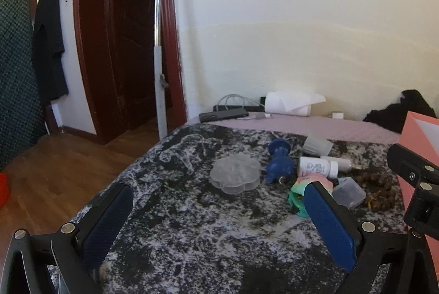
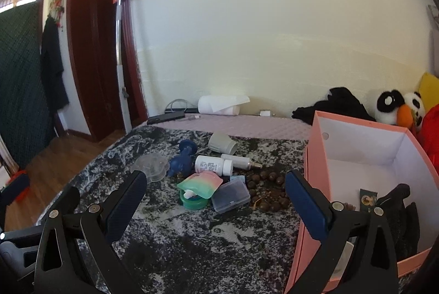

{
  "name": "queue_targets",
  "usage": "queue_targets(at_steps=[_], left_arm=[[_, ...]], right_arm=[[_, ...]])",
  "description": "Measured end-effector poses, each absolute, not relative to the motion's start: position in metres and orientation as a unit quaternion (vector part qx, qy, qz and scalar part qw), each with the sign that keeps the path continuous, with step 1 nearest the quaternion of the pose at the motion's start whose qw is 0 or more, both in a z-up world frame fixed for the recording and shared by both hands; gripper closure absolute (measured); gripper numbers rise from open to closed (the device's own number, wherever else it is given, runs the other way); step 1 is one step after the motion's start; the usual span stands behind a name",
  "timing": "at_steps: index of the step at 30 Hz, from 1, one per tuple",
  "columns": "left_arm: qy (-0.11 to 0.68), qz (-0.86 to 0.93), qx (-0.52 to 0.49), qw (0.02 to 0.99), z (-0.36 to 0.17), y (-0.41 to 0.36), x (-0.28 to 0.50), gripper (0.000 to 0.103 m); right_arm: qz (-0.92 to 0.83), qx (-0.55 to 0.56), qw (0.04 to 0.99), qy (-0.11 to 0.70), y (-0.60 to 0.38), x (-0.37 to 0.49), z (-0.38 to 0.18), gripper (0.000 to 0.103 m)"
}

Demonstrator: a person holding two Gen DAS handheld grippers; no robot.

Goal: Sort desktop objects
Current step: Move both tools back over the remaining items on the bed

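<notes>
I see the black-and-white mottled bench (image 2: pixel 192 233) across the lower frame. The pink box (image 2: pixel 315 156) stands open at the right of the right wrist view. My left gripper (image 1: pixel 216 200) and right gripper (image 2: pixel 215 189) both hang over the bench with jaws spread, holding nothing. At centre lie the clear flower-shaped case (image 1: pixel 235 176), white bottle (image 2: pixel 212 165), small clear box (image 2: pixel 231 196) and brown beads (image 2: pixel 270 193).

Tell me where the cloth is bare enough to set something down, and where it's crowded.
Bare: the near strip of cloth between the open grippers and the pile, and the left side beyond the clear flower-shaped box. Crowded: the middle, where the white bottle, pouch, small clear case and beads bunch beside the pink box.
</notes>
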State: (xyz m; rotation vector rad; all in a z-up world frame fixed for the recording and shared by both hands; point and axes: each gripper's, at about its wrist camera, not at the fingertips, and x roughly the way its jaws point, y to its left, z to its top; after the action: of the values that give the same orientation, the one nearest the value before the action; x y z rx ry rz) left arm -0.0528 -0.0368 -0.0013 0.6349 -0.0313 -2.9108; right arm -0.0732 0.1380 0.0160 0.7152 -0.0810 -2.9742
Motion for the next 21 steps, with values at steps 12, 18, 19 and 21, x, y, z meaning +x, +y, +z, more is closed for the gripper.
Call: queue_targets(at_steps=[12,18,19,21], left_arm=[[-0.014,-0.971,0.223,0.085,-0.005,-0.031,-0.058,0.0],[0.0,-0.964,0.244,0.105,-0.008,-0.047,-0.067,0.0],[0.007,-0.963,0.248,0.109,-0.008,-0.052,-0.069,0.0],[0.032,-0.96,0.254,0.116,-0.007,-0.064,-0.072,0.0]], right_arm=[[-0.969,0.241,0.03,-0.041,0.154,-0.077,0.013,0.001],[-0.966,0.254,0.003,-0.053,0.166,-0.09,0.005,0.002],[-0.965,0.257,-0.001,-0.055,0.169,-0.093,0.002,0.006],[-0.959,0.275,0.0,-0.061,0.172,-0.107,-0.004,0.016]])
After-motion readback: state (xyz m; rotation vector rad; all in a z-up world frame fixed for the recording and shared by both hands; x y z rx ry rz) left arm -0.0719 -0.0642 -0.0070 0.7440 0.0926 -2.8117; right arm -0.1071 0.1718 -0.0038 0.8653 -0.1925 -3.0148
